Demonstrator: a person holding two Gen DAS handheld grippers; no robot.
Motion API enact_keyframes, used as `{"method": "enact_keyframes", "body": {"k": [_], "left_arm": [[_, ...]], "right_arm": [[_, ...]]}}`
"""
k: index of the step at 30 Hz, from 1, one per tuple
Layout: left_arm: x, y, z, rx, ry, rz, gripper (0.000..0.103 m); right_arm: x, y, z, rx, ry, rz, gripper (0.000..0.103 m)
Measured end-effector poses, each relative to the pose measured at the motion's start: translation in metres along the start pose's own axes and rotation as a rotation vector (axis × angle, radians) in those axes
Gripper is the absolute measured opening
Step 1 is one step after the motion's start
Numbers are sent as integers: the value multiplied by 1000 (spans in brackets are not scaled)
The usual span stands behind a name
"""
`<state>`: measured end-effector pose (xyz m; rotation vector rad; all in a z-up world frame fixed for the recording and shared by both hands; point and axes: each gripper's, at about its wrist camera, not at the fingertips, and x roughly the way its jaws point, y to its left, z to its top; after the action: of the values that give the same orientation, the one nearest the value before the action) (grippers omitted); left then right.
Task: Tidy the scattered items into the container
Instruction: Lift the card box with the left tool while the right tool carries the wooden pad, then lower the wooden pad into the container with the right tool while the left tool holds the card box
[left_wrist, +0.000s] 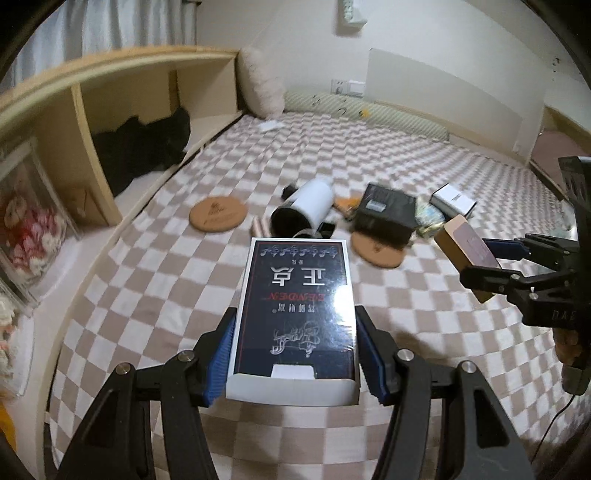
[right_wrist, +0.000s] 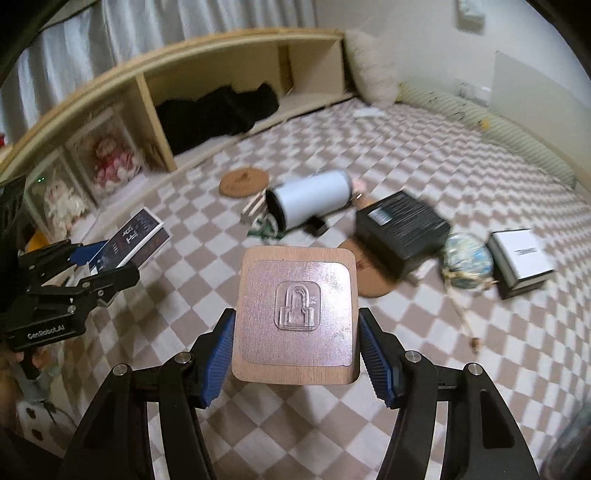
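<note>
My left gripper (left_wrist: 295, 350) is shut on a dark flat box with white trim (left_wrist: 295, 306), held above the checkered bed; it also shows in the right wrist view (right_wrist: 136, 236). My right gripper (right_wrist: 295, 347) is shut on a square wooden block with a clear hook plate (right_wrist: 297, 310), seen in the left wrist view (left_wrist: 467, 254). Scattered on the bed lie a white cylinder on its side (right_wrist: 314, 199), a black box (right_wrist: 402, 229), a white-topped box (right_wrist: 521, 258), a patterned ball (right_wrist: 467, 266) and two cork coasters (right_wrist: 243, 182) (left_wrist: 376, 251).
A wooden shelf unit (right_wrist: 155, 110) runs along the left with black fabric (right_wrist: 218, 110) and boxed dolls (right_wrist: 110, 162) in it. A fluffy pillow (right_wrist: 373, 70) and a long bolster (right_wrist: 517, 136) lie by the far wall.
</note>
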<state>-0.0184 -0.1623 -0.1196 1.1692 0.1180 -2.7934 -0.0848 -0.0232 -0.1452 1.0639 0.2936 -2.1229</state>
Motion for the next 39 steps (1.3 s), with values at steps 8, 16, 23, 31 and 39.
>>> {"method": "enact_keyframes", "body": {"k": [8, 16, 23, 31, 39], "left_arm": [[-55, -33, 32, 52, -95, -38, 60], [-103, -65, 58, 108, -169, -56, 60], [-128, -90, 73, 138, -206, -95, 60], [-147, -131, 86, 190, -242, -147, 60], [-158, -190, 101, 267, -278, -229, 60]], "right_arm": [[-38, 23, 3, 36, -110, -65, 64], [-31, 55, 8, 53, -203, -119, 64], [-36, 75, 4, 64, -257, -181, 64], [-68, 72, -7, 100, -314, -276, 64], [-73, 39, -11, 151, -361, -372, 64]]}}
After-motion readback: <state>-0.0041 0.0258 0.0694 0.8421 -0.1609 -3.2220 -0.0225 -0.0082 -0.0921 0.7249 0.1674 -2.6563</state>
